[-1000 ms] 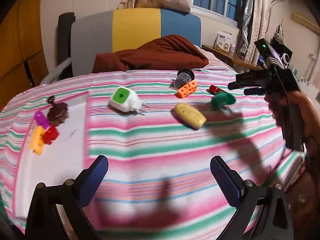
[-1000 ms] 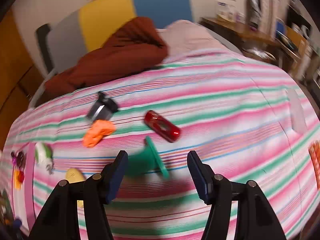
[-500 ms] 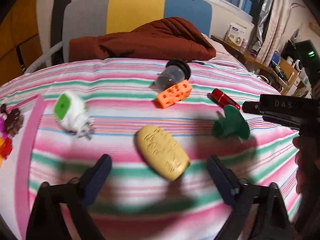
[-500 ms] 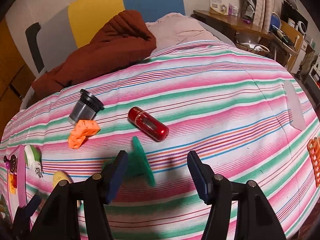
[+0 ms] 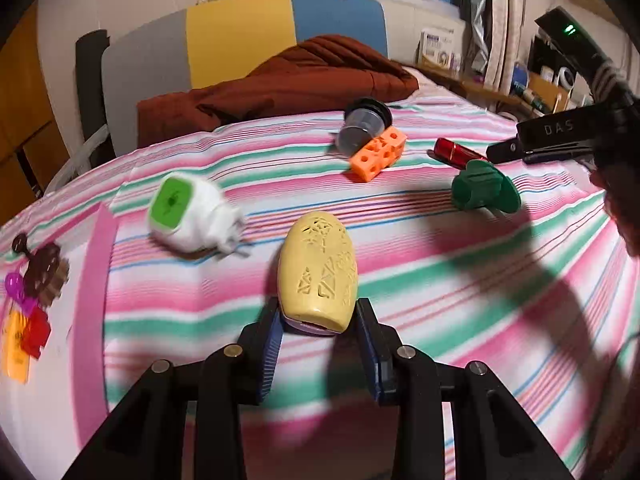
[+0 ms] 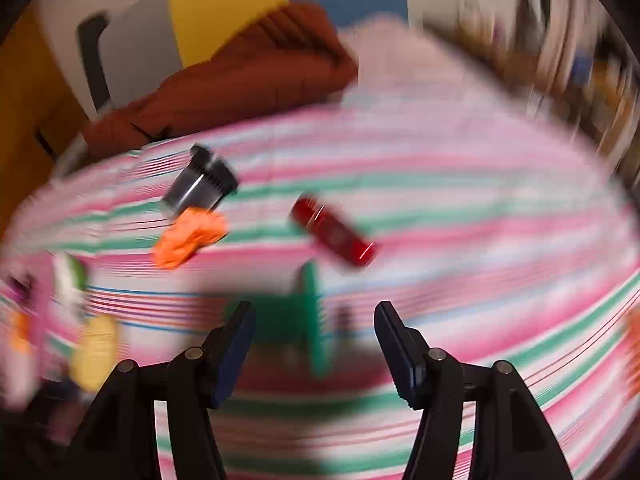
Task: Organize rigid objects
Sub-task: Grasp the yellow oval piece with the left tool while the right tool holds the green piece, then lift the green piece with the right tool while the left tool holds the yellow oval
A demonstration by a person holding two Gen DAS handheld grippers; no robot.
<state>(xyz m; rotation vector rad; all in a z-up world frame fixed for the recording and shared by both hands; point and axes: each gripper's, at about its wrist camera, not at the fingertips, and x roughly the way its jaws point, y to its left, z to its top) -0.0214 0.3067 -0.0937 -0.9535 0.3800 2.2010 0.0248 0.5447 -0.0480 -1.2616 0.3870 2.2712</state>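
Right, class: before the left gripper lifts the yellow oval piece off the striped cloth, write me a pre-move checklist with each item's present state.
1. Yellow oval piece lies between the left gripper pads: ok.
2. Grip is firm: cannot tell; the jaws are closing and the pads sit at its near end only.
3. White and green plug stands apart from the yellow piece: ok.
4. Right gripper is away from the left one's path: ok; it hovers open over the green flanged piece.
5. Sorted pile at the left edge has space beside it: ok.
6. Right wrist view is sharp enough to trust: not ok, blurred.
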